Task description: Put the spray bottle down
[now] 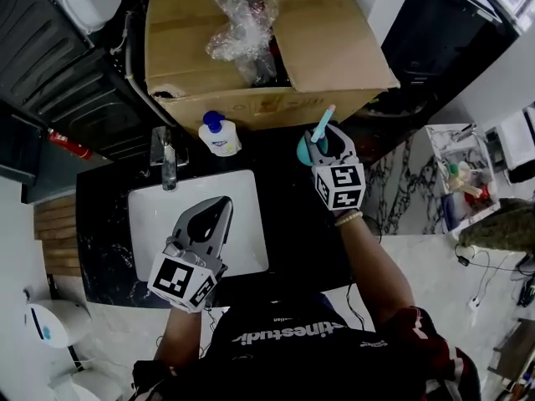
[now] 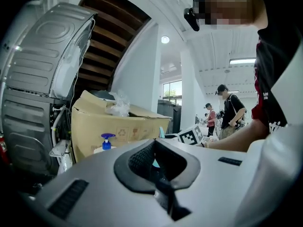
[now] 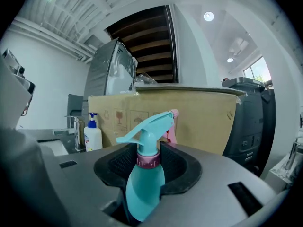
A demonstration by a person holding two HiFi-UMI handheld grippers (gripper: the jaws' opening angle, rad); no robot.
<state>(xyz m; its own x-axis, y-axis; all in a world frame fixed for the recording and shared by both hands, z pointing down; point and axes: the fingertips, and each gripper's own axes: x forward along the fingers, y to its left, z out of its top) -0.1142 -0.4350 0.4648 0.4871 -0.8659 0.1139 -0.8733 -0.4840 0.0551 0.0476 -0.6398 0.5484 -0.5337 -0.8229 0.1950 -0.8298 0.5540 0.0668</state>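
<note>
A dark desk (image 1: pixel 294 215) holds a white sink (image 1: pixel 244 192), with a cardboard box (image 1: pixel 334 48) behind it. The right claw (image 1: pixel 323 145) is clamped on the teal spray bottle (image 3: pixel 144 183), held upright beside the sink, just before the box. The left claw (image 1: pixel 219 209) hangs over the sink, jaws together and empty. A soap pump bottle (image 1: pixel 219 135) stands against the box.

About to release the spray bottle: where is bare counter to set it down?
The black counter is bare right of the sink, in front of the cardboard box, by the right gripper holding the spray bottle. Crowded: the strip behind the sink, with the faucet and pump bottle.
</note>
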